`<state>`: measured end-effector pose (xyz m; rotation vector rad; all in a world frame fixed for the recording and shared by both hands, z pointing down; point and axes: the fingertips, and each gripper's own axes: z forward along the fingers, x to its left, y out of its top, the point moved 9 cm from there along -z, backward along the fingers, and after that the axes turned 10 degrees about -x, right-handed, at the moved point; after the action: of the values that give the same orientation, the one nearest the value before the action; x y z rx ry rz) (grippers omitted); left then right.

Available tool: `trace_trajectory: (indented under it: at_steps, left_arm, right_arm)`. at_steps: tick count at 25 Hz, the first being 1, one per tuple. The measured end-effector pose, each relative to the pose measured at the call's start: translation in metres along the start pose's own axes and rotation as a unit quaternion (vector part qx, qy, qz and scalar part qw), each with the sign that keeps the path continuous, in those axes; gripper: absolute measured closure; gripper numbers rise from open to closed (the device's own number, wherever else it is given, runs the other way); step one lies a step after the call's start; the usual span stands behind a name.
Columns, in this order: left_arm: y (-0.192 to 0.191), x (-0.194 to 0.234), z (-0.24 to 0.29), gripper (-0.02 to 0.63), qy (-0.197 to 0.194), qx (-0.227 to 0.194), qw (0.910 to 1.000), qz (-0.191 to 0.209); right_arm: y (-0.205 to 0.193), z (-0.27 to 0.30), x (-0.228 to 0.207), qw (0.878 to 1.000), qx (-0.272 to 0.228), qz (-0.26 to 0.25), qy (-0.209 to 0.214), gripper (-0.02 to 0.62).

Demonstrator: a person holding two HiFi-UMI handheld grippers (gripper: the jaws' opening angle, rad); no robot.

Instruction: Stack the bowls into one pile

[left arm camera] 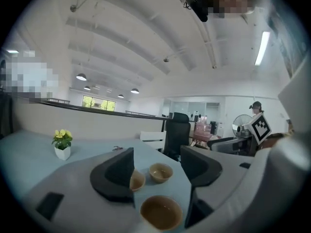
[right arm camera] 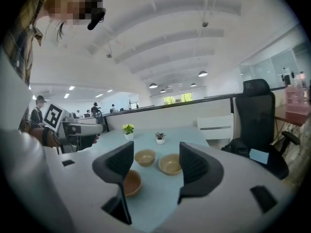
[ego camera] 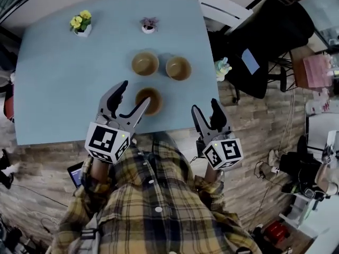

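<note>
Both tongs stand wide apart and hold nothing: the left tongs [ego camera: 135, 92] hover over the near edge of the pale blue counter [ego camera: 63, 89], just beside the nearest round brown bowl [ego camera: 149, 100], and the right tongs [ego camera: 204, 106] hang over its near right corner. All three bowls sit apart, so no stacking is done yet; a far-left brown bowl [ego camera: 145, 63] and a far-right brown bowl [ego camera: 178, 67] lie side by side beyond. A good start, I judge, is to clamp the nearest bowl's rim, one jaw inside and one outside, lift it level and lower it centred into a far bowl so it nests rather than tips. A white pot of yellow flowers [ego camera: 81, 23] and a small white pot with a purplish plant [ego camera: 149, 25] stand at the far edge, well clear; a pale toy figure [ego camera: 223, 66] at the right edge and a black office chair [ego camera: 265, 41] beyond also block nothing.
</note>
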<state>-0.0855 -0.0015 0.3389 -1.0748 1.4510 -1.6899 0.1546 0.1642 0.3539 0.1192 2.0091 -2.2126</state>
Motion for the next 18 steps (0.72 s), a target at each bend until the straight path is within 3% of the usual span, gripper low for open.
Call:
trace_trajectory:
  at_steps: [6,12,18]
  left_arm:
    - [0.008,-0.008,0.023,0.313,0.074,-0.012,0.9972,0.010]
    - [0.006,-0.018,0.034,0.316,0.148,-0.011,0.9889,0.015]
    - [0.000,-0.023,0.032,0.319,0.185,0.005,0.9826,0.017]
  right_arm:
    - [0.009,0.042,-0.041,0.997,0.013,0.002,0.081,0.320]
    - [0.009,0.080,-0.064,0.985,0.029,0.001,0.168,0.319]
    - [0.008,0.102,-0.074,0.977,0.041,-0.004,0.209,0.321]
